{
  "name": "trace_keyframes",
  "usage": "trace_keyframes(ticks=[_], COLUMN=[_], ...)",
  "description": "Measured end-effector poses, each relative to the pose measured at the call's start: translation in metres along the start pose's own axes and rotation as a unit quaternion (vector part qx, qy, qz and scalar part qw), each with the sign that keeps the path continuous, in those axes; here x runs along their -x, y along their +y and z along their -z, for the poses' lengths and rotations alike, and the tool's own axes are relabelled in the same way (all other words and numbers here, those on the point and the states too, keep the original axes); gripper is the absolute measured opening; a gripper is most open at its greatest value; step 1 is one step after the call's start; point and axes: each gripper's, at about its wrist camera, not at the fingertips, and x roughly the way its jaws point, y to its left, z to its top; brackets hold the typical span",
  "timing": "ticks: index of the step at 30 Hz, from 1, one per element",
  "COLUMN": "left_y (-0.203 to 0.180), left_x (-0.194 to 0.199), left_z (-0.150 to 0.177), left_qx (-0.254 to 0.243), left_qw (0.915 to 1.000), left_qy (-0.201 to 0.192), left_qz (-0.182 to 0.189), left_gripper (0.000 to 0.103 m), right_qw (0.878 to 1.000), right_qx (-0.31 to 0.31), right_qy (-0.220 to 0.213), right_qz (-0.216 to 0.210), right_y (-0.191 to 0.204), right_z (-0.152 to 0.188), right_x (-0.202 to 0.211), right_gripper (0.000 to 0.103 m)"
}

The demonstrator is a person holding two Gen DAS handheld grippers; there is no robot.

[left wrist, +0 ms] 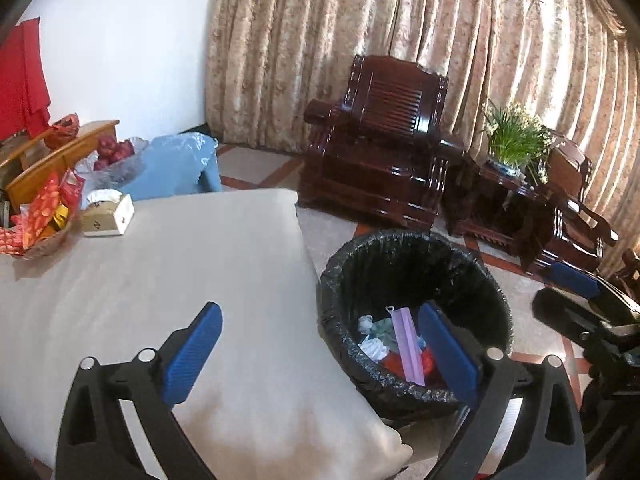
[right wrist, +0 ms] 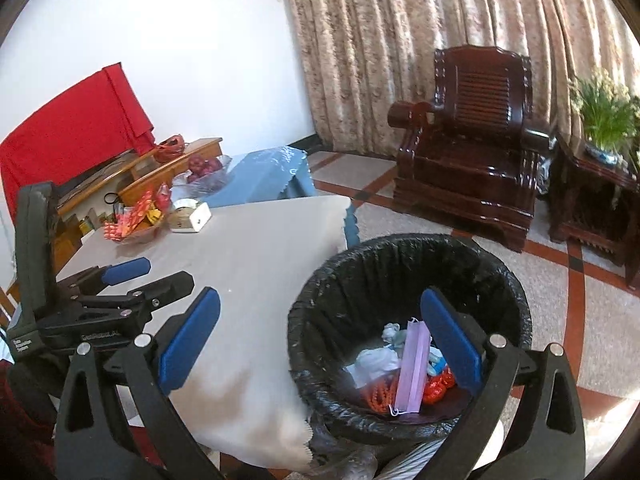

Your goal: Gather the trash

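Note:
A round bin lined with a black bag stands on the floor beside the table, also in the right wrist view. Inside lie a purple face mask, white crumpled tissues and red wrappers. My left gripper is open and empty, over the table edge and the bin's near rim. My right gripper is open and empty, above the bin's left rim. The right gripper also shows in the left wrist view; the left gripper also shows in the right wrist view.
The table has a beige cloth. At its far end are a basket of red packets, a tissue box and a bowl of red fruit. A dark wooden armchair and a side table with a plant stand by the curtain.

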Motion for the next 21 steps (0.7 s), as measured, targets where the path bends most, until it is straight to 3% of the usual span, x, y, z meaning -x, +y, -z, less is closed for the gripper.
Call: trace_keyframes(ticks=[9,21], left_y=[-0.006,-0.002], left_x=[0.036,0.059], left_z=[0.001,-0.001], left_qx=[-0.021,-0.009], left_qw=[0.9993,0.9986], left_qy=[-0.029,-0.050], left_qz=[-0.007,-0.016], left_gripper=[0.097,0.097], right_qw=[0.999,0.998], right_qx=[0.029,0.048], right_qy=[-0.017,-0.029], right_qz=[0.003,0.004], right_y=[0.021,0.031], right_z=[-0.008,-0.009], right_x=[0.017,0.027], right_gripper=[0.098,0.098])
